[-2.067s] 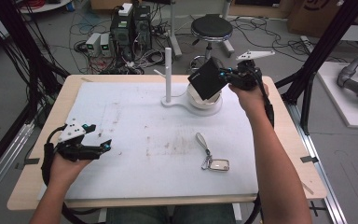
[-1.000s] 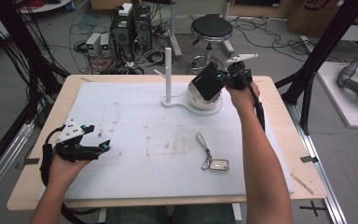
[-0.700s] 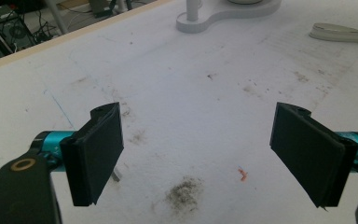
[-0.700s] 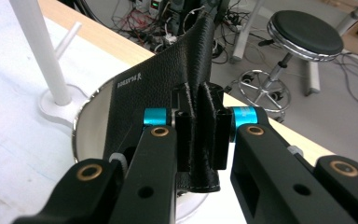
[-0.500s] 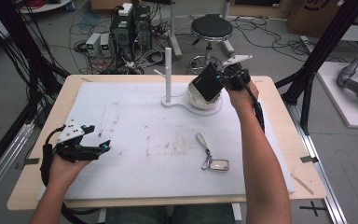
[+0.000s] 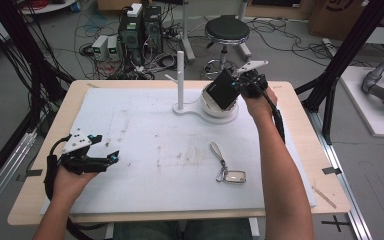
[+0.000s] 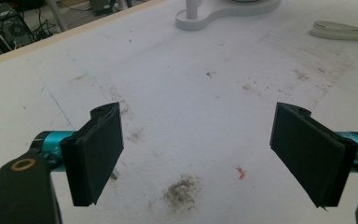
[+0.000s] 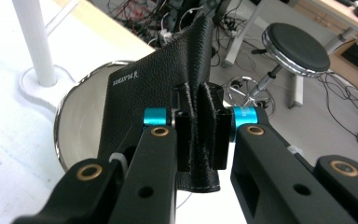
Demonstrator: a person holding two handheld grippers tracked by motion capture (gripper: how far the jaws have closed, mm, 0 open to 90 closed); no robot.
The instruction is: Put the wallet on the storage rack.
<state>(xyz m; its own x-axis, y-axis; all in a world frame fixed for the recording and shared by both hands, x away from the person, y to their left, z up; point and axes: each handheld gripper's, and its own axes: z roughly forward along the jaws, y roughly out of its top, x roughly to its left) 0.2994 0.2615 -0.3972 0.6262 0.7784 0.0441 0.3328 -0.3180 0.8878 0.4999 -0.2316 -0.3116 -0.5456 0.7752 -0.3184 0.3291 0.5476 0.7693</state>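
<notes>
My right gripper [image 6: 236, 84] is shut on a black leather wallet [image 6: 221, 89], pinching its folded edge. In the right gripper view the jaws [image 8: 200, 135] squeeze the wallet [image 8: 158, 88], which hangs tilted just above a round metal-rimmed dish [image 8: 59, 140]. The dish [image 6: 230, 114] sits at the far middle of the table on a white base with an upright post [image 6: 180, 75]. My left gripper [image 6: 111, 159] rests at the near left of the white mat, open, and nothing lies between its jaws [image 7: 209, 158].
A key fob [image 6: 234, 177] on a pale strap [image 6: 216, 150] lies on the mat right of centre; the strap's end [image 7: 340, 30] lies far off in the left gripper view. Behind the table's far edge stands a stool [image 6: 227, 29] among cables.
Since the earliest frame my right hand has shifted slightly left with the wallet, then held still over the dish. The left hand has not moved.
</notes>
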